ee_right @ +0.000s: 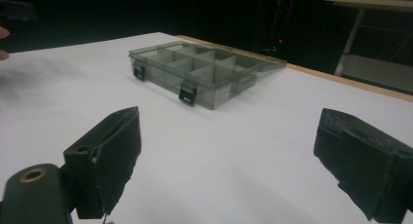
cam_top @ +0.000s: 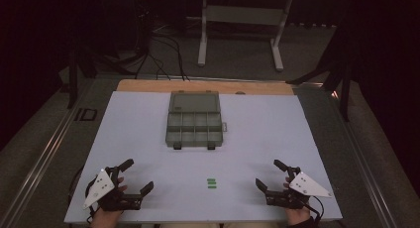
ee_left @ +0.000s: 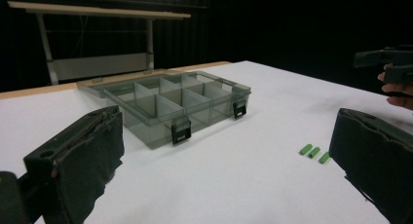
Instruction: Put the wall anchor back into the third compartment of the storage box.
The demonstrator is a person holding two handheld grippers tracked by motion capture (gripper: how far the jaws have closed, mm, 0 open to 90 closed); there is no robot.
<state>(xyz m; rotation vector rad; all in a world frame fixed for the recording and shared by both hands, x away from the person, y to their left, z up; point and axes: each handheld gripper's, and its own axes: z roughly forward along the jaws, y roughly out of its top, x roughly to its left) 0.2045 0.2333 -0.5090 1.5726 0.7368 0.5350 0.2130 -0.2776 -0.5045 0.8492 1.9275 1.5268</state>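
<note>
A smoky clear compartment box (cam_top: 193,125) lies open at the middle of the white board, lid flat behind it; I also see the box (ee_left: 170,104) ahead in the left gripper view and the box (ee_right: 202,70) in the right gripper view. Three small green pieces (cam_top: 211,183) lie side by side near the front edge, between my hands; the same pieces (ee_left: 314,152) sit beside the left gripper's far jaw. My left gripper (cam_top: 137,176) rests open at the front left, holding nothing. My right gripper (cam_top: 268,173) rests open at the front right, also holding nothing.
The white board (cam_top: 148,139) covers a wooden tabletop (cam_top: 148,85) whose far edge shows. A white table frame (cam_top: 242,25) stands on the floor beyond, with cables (cam_top: 168,54) trailing there. Metal rails (cam_top: 44,153) run along the left side.
</note>
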